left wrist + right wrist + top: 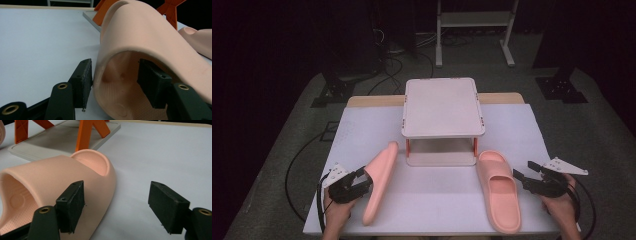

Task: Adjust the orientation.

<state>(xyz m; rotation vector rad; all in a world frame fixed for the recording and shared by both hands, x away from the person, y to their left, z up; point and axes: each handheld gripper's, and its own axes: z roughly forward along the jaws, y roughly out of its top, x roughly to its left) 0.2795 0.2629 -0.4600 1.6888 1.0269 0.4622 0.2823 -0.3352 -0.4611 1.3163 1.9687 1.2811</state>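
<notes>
Two pink slide slippers lie on the white table. The left slipper [382, 172] [150, 32] stands tilted on its side. My left gripper [367, 179] [116, 80] is open astride it: one jaw rests against the outside of the sole, and the other is inside the opening under the strap, with a gap to the footbed. The right slipper [499, 195] [50, 172] lies flat, sole down. My right gripper [524, 170] [118, 203] is open just to its right. One jaw is close to the slipper's outer edge, and bare table shows between the jaws.
A white two-tier rack [442, 105] with orange legs [86, 135] stands mid-table behind the slippers, its lower tray [50, 142] near the toes. Table edges lie close to both hands. Cables and a metal stand are on the floor beyond.
</notes>
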